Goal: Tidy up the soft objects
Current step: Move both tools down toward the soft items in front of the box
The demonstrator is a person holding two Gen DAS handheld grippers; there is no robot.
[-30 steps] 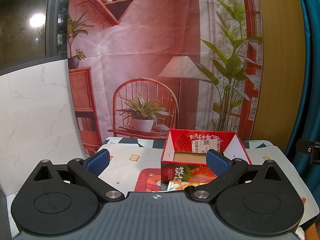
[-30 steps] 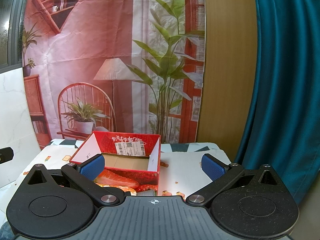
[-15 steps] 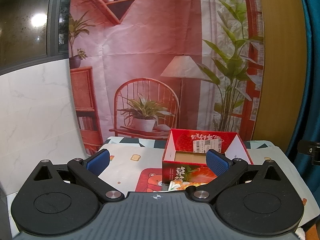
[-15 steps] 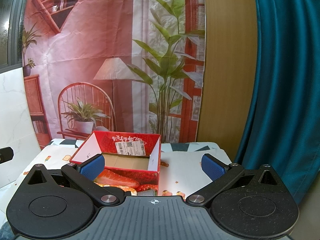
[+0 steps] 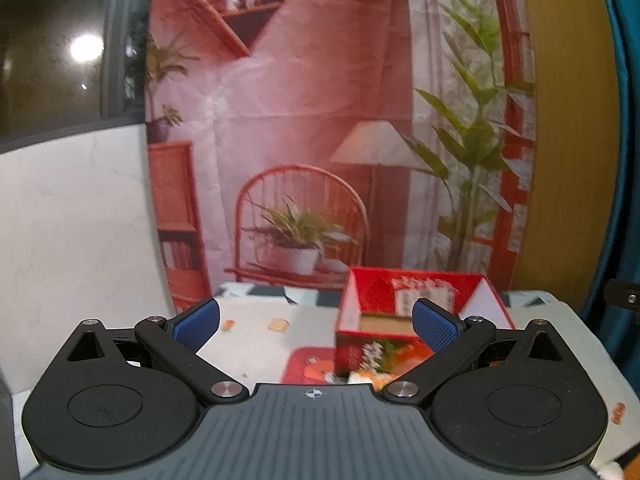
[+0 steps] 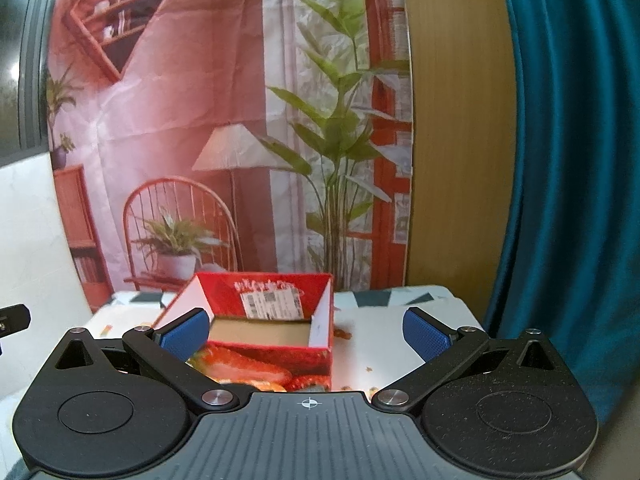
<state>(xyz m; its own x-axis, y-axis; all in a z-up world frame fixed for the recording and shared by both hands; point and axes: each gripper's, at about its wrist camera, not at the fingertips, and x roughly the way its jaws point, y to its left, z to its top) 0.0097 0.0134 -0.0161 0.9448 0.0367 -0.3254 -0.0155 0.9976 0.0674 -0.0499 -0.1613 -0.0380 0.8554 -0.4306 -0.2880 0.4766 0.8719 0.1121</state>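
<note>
An open red cardboard box with strawberry print and a white label stands on the table; it also shows in the right wrist view. Its inside shows bare brown cardboard. My left gripper is open and empty, held above the table, with the box ahead and to its right. My right gripper is open and empty, with the box ahead and to its left. No soft object shows clearly; a white and orange bit peeks in at the lower right corner of the left wrist view.
The table has a white patterned cloth with a red bear mat. A printed backdrop hangs behind. A white marble wall is at the left, a teal curtain at the right.
The left gripper has shifted left, so the box sits further right in its view, blurred. The right gripper has shifted slightly right and closer to the box. Both stay open.
</note>
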